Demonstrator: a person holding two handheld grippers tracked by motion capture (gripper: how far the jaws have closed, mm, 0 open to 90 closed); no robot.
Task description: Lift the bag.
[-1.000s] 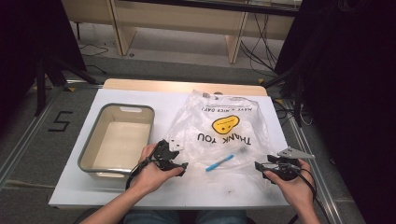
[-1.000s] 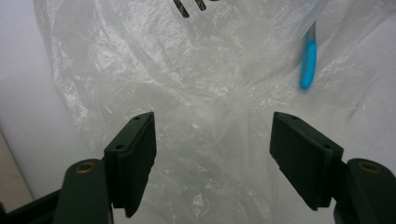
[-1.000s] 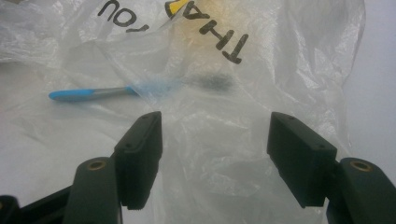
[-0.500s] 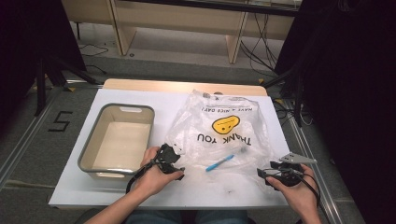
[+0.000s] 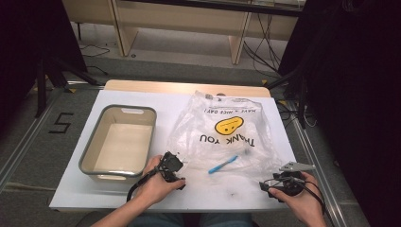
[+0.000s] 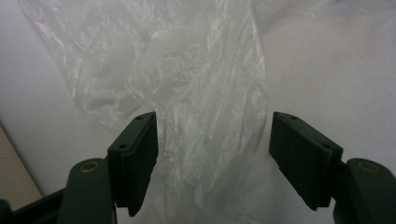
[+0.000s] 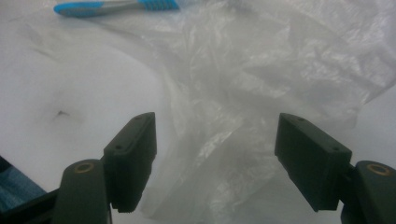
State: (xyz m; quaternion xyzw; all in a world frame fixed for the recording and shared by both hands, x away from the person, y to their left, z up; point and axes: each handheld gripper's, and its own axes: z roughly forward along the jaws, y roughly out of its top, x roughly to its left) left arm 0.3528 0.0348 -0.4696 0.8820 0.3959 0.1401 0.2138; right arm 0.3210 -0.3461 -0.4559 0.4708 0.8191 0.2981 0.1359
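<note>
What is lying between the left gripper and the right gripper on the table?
In the high view, between the left gripper and the right gripper lies the near edge of the plastic bag, with a blue toothbrush there.

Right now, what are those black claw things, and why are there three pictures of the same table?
A person sits at a white table and holds a pinching tool in each hand. The left gripper and the right gripper each have two black jaws that open and close like tongs.

One picture comes from a camera up high, looking down. The other two come from little cameras riding on the grippers, so you look out between the jaws.

On the table lie a crinkly clear plastic bag with a yellow smiley, a blue and white toothbrush on it or inside it, and an empty grey tub.

Nothing is held: both grippers are open, each with a bag edge lying between its jaws, not pinched. The right one has just been opening.
</note>
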